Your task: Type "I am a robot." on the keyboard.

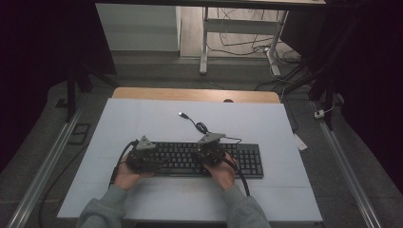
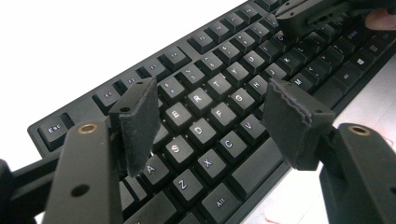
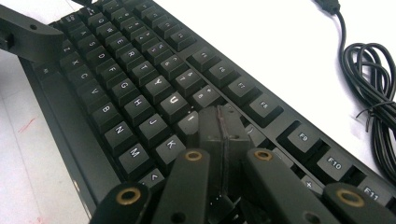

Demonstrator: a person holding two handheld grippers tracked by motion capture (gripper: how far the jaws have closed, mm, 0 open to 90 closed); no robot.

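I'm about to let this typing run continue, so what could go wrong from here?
The right gripper, jaws shut together, sits low among tightly packed keys near I and K; its blunt tip may press two at once. The left gripper hangs open over the keyboard around D, F and C, so a drop could hit several keys. The coiled cable lies loose beside the keyboard and might snag.

The right gripper hides the keys beneath its closed jaws — the keyboard runs off the frame's bottom edge.
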